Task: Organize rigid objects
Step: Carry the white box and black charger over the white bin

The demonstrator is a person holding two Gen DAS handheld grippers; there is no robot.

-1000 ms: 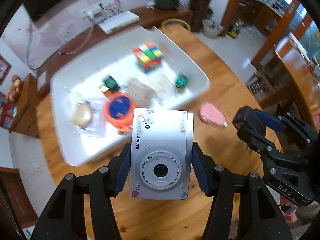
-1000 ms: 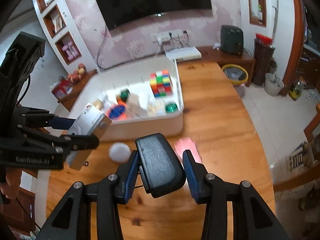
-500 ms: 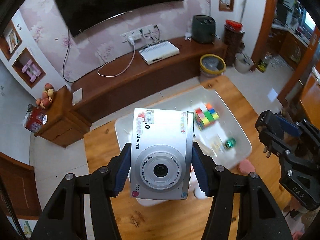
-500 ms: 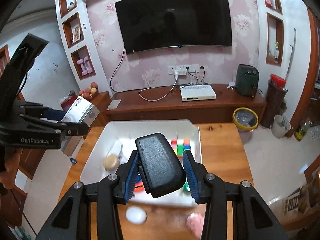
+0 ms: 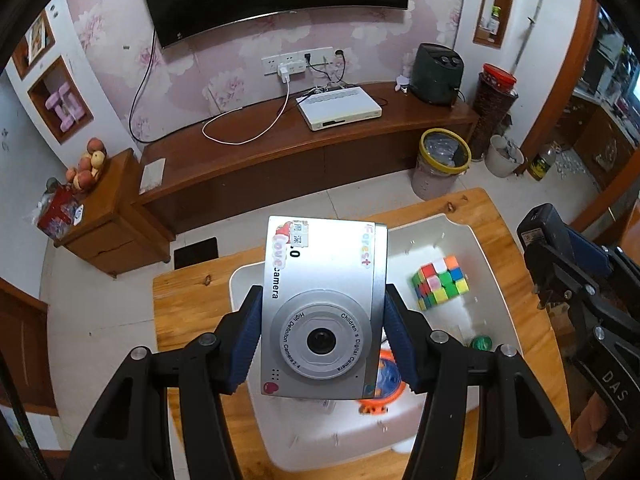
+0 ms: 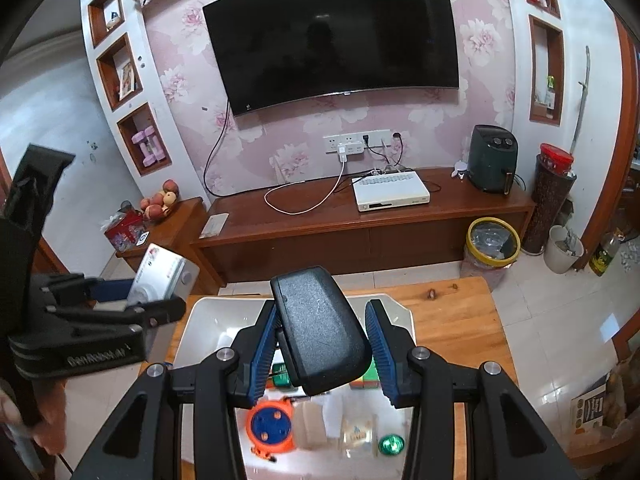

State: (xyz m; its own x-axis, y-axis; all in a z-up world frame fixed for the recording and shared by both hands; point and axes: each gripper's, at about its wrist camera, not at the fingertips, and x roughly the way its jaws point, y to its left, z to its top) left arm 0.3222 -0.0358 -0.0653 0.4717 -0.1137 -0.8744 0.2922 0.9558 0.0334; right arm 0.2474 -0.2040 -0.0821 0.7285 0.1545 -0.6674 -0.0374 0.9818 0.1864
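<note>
My left gripper [image 5: 322,344] is shut on a silver children's digital camera [image 5: 324,280], lens facing me, held above the white tray [image 5: 480,248]. In the right wrist view this left gripper [image 6: 160,294] and the camera [image 6: 164,268] hang at the left, over the tray's left edge. My right gripper [image 6: 320,348] is shut on a black power adapter [image 6: 320,324] above the tray [image 6: 208,304]; the left wrist view shows the right gripper [image 5: 554,258] and adapter [image 5: 542,230] at the right. In the tray lie a colour cube [image 5: 440,286], an orange and blue round toy [image 6: 270,426] and a small green object [image 6: 391,444].
The tray rests on a wooden table [image 5: 184,292]. Beyond it are a long TV stand [image 6: 360,228] with a white box, a yellow-rimmed bin [image 6: 494,244] and a low cabinet with fruit [image 6: 164,216]. A person's hand [image 6: 48,420] grips the left tool.
Both grippers have risen and drawn back from the tray, which now sits lower and smaller in both views, with the wall and TV in sight. Both grips are unchanged.
</note>
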